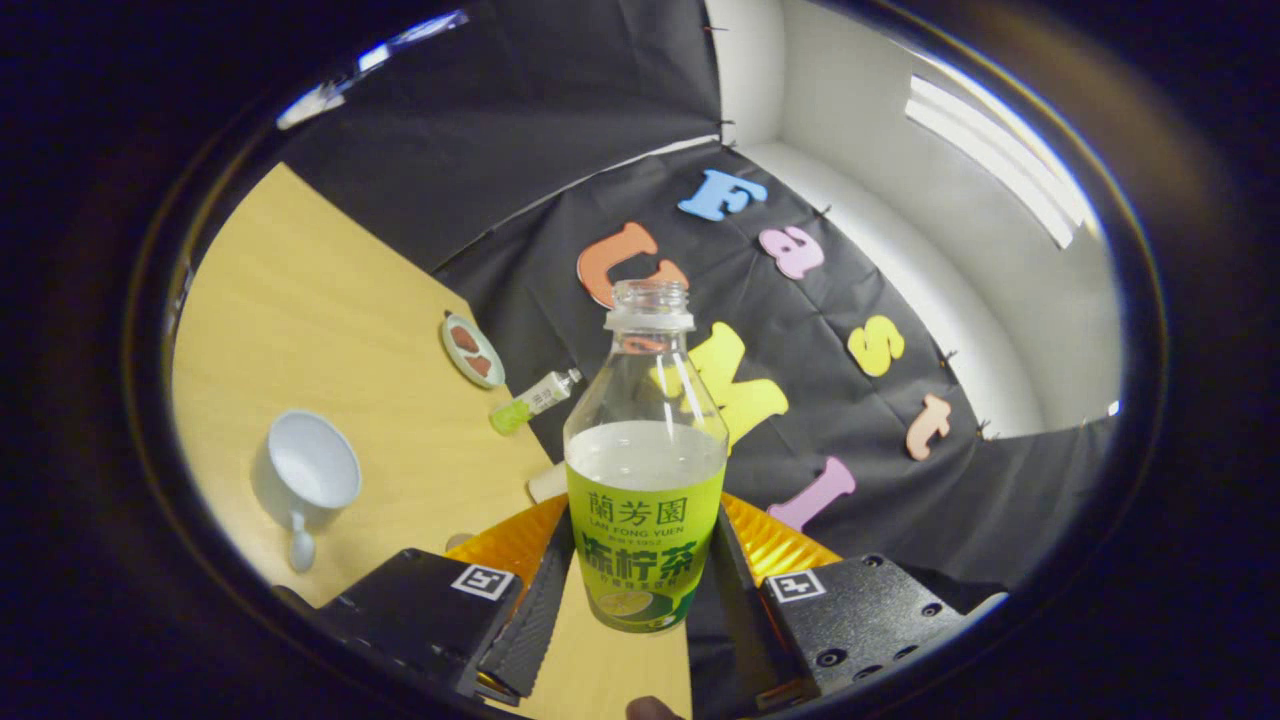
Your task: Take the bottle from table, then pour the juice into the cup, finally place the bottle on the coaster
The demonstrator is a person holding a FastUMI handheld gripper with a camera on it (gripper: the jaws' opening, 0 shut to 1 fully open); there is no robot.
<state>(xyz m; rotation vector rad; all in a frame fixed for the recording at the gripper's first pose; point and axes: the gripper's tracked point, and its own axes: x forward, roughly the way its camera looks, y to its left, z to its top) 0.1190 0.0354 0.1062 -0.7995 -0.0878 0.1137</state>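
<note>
Gripper (pixel 640 590): two long fingers (pixel 530 615) with a ribbed, grooved texture along their inner faces, each running forward from a blocky matte housing. Each housing carries one small square white tag printed with a black fiducial pattern on its top face near the inner corner. The right-hand housing shows several round recessed screw heads on its top and front surfaces. Behind the fingers sits a glossy, ridged orange-yellow part, visible on both sides.
</note>
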